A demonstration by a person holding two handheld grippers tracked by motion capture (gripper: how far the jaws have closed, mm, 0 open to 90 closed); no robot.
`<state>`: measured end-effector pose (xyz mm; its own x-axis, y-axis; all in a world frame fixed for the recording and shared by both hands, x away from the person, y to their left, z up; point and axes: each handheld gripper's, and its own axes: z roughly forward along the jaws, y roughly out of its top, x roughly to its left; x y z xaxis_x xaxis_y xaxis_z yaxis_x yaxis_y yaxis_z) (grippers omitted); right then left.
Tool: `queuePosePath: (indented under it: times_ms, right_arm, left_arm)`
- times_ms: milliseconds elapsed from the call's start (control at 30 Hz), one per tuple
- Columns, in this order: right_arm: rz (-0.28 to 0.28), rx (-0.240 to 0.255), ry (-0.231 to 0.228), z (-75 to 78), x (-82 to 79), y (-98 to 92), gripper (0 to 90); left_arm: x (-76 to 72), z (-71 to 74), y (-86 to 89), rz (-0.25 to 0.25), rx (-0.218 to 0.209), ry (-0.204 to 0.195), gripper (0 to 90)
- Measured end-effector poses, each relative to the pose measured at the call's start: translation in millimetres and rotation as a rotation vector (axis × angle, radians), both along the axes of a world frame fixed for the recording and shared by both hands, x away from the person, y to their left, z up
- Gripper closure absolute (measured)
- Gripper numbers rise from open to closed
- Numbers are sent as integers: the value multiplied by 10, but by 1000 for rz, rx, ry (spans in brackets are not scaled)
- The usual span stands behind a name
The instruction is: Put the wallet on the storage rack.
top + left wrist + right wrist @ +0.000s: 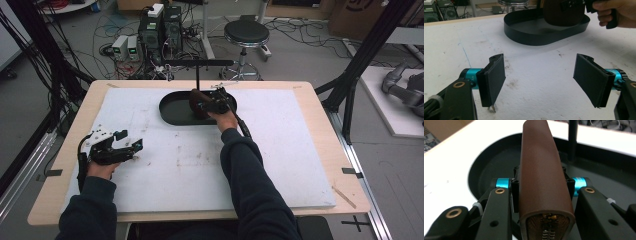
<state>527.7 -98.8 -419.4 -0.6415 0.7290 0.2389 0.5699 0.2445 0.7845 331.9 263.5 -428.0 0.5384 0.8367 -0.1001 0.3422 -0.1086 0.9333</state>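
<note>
- two grippers at the worktop (300,165): right gripper (212,106) over the black oval tray (172,114) at the far middle, left gripper (127,146) low at the near left, well apart from the tray.
- right gripper: clamped on brown case (541,177), jaws pressed against both its long sides.
- left gripper (539,77): jaws wide apart, nothing between them, white pad beneath.
- key relation: case held inside the tray's outline, long axis running straight out along the right gripper's jaws, toward the tray's far wall and the thin black post (573,140); contact with the tray floor cannot be told.
- right hand on the case; left far off.
- case look: smooth brown leather-like skin, rounded edges, slim and elongated; near end shows a zip and mesh-like panel.
- judgement: likely placing into, or lifting from, the tray.
</note>
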Motion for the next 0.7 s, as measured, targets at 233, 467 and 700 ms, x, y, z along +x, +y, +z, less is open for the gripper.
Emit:
queuePosePath:
  times_ms: [233, 467, 700]
  right_arm:
    - [-64, -25, 3, 5, 31, -107, 492]
    - [-169, -47, 14, 87, 25, -332, 429]
    - [-86, -98, -43, 320, -141, -546, 421]
  left_arm:
    - [-3, 1, 2, -1, -6, 5, 252]
    - [-2, -1, -18, -6, 0, 6, 252]
    - [0, -2, -5, -5, -20, 11, 250]
